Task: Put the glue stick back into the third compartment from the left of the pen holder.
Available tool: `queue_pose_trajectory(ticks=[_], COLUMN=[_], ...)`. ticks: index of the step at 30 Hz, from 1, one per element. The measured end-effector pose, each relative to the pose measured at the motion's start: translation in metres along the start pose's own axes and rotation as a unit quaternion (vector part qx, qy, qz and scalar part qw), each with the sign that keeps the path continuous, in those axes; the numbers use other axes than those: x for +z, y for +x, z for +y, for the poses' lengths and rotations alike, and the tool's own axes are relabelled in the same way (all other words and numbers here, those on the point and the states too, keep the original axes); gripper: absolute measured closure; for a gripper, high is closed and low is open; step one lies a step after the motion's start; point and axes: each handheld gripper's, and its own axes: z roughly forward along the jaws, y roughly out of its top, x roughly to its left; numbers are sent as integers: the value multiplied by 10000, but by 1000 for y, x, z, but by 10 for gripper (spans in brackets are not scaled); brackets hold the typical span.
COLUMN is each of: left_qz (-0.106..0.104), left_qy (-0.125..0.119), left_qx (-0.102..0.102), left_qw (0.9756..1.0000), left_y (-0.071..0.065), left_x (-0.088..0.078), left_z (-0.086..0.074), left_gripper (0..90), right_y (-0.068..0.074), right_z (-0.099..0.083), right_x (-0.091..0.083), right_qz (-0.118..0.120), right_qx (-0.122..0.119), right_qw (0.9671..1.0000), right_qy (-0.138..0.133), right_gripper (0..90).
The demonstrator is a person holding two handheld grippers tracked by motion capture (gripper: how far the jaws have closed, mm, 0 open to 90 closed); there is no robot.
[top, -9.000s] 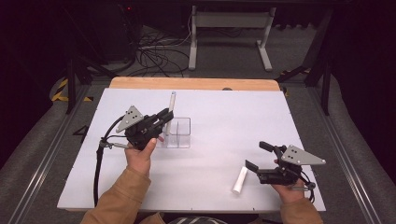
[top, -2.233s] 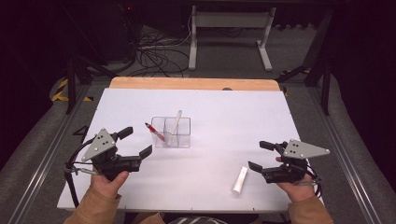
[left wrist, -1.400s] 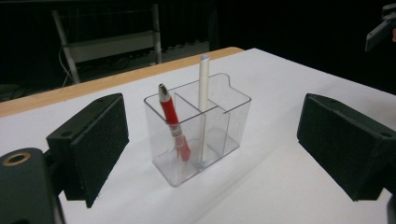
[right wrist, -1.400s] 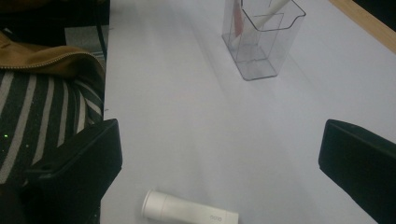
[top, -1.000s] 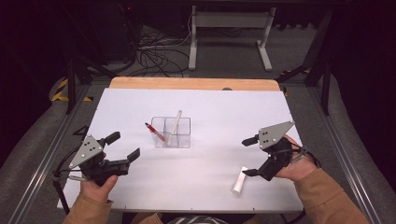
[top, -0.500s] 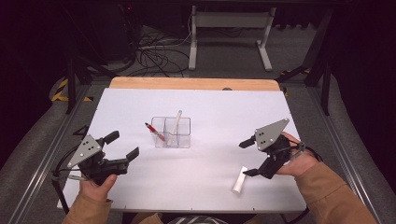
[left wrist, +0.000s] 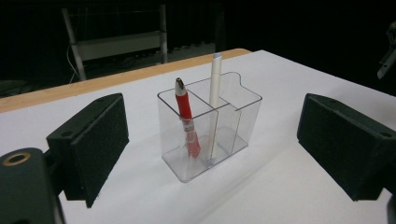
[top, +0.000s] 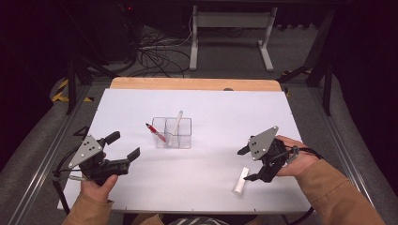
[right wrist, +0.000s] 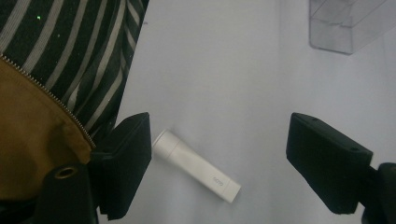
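Note:
A clear divided holder [top: 173,133] stands mid-table with a red pen [top: 155,132] leaning out of its left part and a white pen [top: 177,123] upright in it. The left gripper view faces this holder [left wrist: 210,130], its red pen [left wrist: 187,121] and white pen [left wrist: 215,88]. My left gripper [top: 124,145] rests open at the near left, well short of the holder. A short white tube [top: 241,181] lies at the near right. My right gripper [top: 246,165] hovers over it, and the tube [right wrist: 196,165] lies between jaws that have just been closing without pressing on it.
A wooden strip [top: 195,83] runs along the table's far edge. Cables and a metal stand [top: 230,28] sit on the floor beyond. In the right gripper view the person's striped shirt [right wrist: 84,56] is close on the left and the holder's corner [right wrist: 345,23] is at top right.
My right gripper has tipped down a little toward the white tube and its jaws have narrowed around it. The left gripper has not moved.

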Motion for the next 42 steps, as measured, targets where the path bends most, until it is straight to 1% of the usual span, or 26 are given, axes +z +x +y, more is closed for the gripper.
queue_pose_trajectory(ticks=[3,5,10,12,15,20,22,27,28,30,32,37,38,42], left_qz=[13,6,46,68,93,145,143,169,164,180,180,181,183,197], left_qy=[1,17,46,46,69,55,63,61,59,60,67,74,75,95], left_qx=[2,-8,-26,-38,-75,-78,-93,-98,-124,-105,-112,-124,-123,-128], left_qw=[10000,10000,10000,10000,9999,9998,9998,9998,9998,9998,9998,9997,9997,9997], left_y=[0,0,1,1,1,1,1,2,1,2,2,2,2,2], left_x=[-1,-1,-2,-3,-5,-8,-8,-10,-10,-11,-11,-11,-12,-13], left_z=[0,-1,-2,-3,-4,-5,-6,-7,-7,-7,-8,-8,-8,-9], left_gripper=[98,98,98,98,98,98,98,98,98,98,98,98,98,98], right_y=[-1,-2,-2,-2,-3,-5,-6,-7,-7,-8,-7,-6,-6,-8], right_z=[2,3,3,3,2,1,1,1,1,1,0,1,0,0], right_x=[3,6,12,16,21,27,31,37,37,39,42,48,50,53], right_qz=[86,101,181,177,259,325,396,467,473,488,523,593,627,702], right_qx=[-111,-151,-237,-305,-338,-472,-530,-572,-563,-604,-627,-773,-744,-752], right_qw=[9997,9993,9981,9974,9964,9944,9933,9912,9912,9907,9897,9865,9864,9845], right_qy=[188,324,539,636,738,887,942,1095,1101,1119,1174,1313,1329,1419], right_gripper=[228,228,241,239,241,261,285,281,281,281,281,284,283,290])
